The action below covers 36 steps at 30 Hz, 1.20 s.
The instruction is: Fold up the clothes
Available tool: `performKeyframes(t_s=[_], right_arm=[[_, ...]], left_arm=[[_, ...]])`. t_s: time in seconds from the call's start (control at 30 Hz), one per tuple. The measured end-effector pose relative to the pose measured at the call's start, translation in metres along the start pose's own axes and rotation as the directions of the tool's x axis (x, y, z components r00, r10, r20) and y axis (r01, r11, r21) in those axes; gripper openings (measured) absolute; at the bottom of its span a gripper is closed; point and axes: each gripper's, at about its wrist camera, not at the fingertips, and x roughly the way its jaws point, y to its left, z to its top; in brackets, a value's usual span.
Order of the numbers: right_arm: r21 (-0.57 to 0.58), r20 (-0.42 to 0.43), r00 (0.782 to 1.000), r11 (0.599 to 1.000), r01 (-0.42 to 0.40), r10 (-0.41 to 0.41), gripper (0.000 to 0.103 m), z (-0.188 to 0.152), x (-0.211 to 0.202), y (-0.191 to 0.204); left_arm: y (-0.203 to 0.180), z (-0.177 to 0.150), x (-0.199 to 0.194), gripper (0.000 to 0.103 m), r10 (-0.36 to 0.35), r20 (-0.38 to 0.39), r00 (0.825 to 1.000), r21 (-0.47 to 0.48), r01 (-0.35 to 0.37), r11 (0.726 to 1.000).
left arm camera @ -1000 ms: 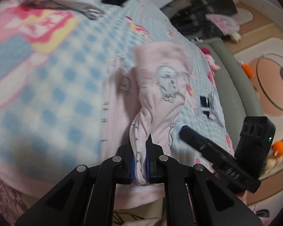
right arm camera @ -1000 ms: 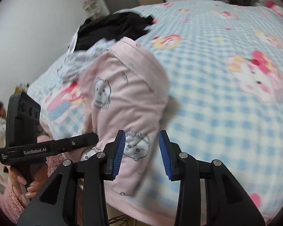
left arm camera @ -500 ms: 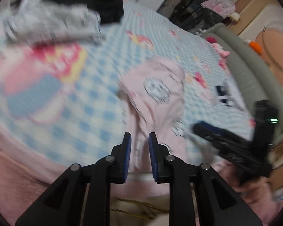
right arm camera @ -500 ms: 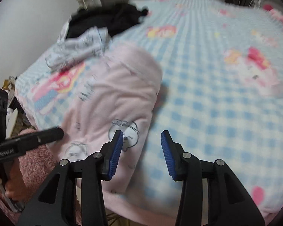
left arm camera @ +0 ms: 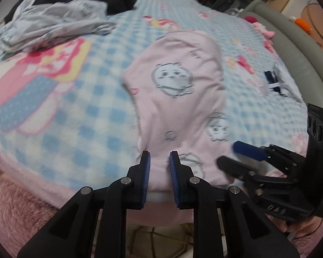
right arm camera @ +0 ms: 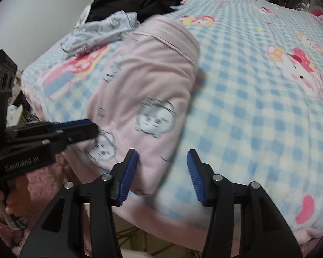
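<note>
The bed's near edge is viewed closely from both wrist cameras, faced toward its far side. The pink garment (left arm camera: 178,99) (right arm camera: 148,90) is shared by both views.

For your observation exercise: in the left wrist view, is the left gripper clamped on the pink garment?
No. The left gripper is open, and the pink garment lies flat on the bed, unpinched.

Left tool (left arm camera: 159,161) has its fingers slightly parted; right tool (right arm camera: 162,161) is spread wide.

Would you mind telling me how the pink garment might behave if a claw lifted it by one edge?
The pink garment would probably droop and unfold, since it lies in soft rounded folds. It looks light and thin. On the fleecy blanket it may drag rather than slide.
</note>
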Motion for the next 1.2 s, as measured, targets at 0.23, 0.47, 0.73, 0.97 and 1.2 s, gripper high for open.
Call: performKeyframes(t_s=[0.23,0.47,0.73,0.97,1.2], right_arm=[[0.022,-0.007,1.0,1.0,0.008,-0.007,0.052,-0.003,0.001,-0.006],[0.07,0.009,1.0,0.997,-0.031,0.03,0.052,0.002,-0.006,-0.019],[0.15,0.048,0.995,0.984,-0.095,0.089,0.052,0.012,-0.016,-0.041],[0.143,0.024,0.986,0.976,-0.165,0.163,0.053,0.015,-0.01,-0.038],[0.099,-0.021,0.99,0.986,-0.133,0.136,0.031,0.003,0.01,-0.015]], left_arm=[[0.014,0.004,-0.022,0.039,-0.019,0.064,0.998,-0.056,0.023,0.998],[-0.015,0.004,-0.012,0.04,-0.015,0.062,0.998,0.047,0.012,0.999],[0.028,-0.01,-0.011,0.042,-0.106,-0.002,0.994,-0.164,0.104,0.981],[0.036,-0.031,-0.003,0.042,-0.4,-0.037,0.916,-0.321,0.368,0.872],[0.042,-0.03,0.005,0.022,-0.366,0.028,0.93,-0.366,0.35,0.862]])
